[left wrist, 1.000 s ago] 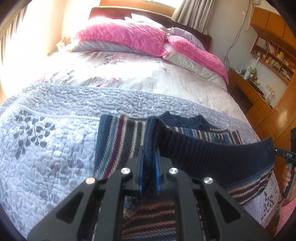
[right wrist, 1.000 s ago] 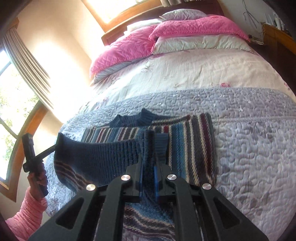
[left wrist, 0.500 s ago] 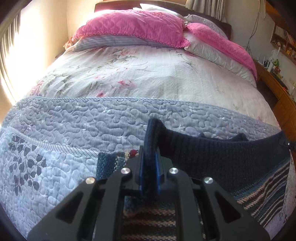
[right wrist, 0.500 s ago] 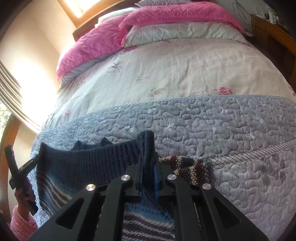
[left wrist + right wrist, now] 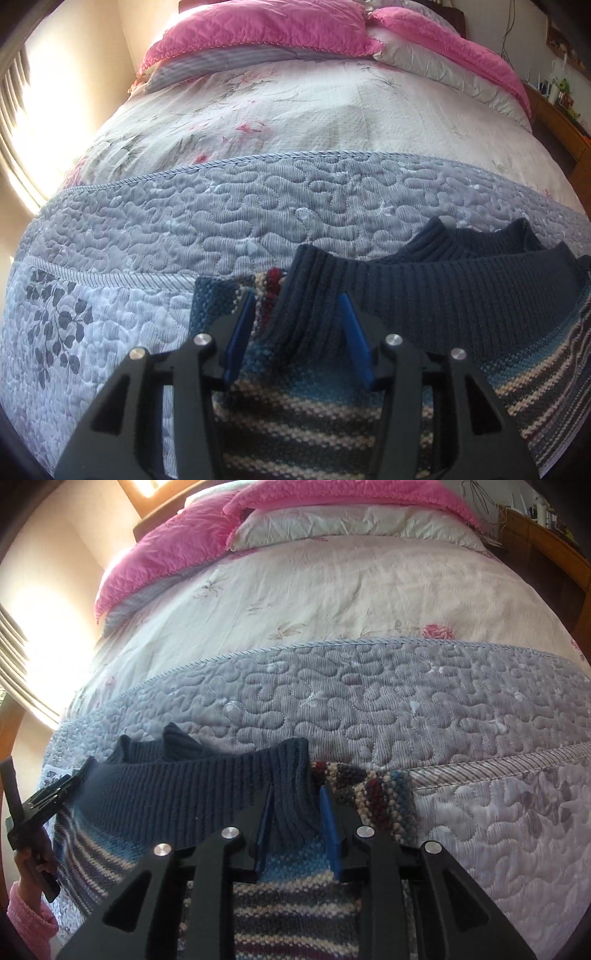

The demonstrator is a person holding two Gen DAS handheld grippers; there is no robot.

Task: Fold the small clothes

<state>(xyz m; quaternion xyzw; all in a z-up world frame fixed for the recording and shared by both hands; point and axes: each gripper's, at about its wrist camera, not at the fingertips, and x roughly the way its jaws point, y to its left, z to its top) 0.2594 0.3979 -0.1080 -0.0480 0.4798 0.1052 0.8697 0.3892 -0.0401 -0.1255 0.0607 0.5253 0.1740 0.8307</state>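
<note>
The striped knit sweater (image 5: 369, 417) lies folded on the blue-grey quilted bedspread (image 5: 229, 214), its navy ribbed hem (image 5: 424, 295) laid over toward the collar (image 5: 476, 236). Beyond the jaws, bare quilt runs up to the floral sheet (image 5: 295, 110). The left gripper (image 5: 295, 306) and the right gripper (image 5: 297, 801) are both spread apart, each straddling a hem corner with gaps either side, pointing forward low over the sweater.

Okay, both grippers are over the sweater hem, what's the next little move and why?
Probably draw both grippers straight back, clear of the sweater. The left gripper and right gripper both have their jaws spread, and the navy ribbed hem lies slack between them, folded up to the collar. The fold looks laid down on the quilt.
</note>
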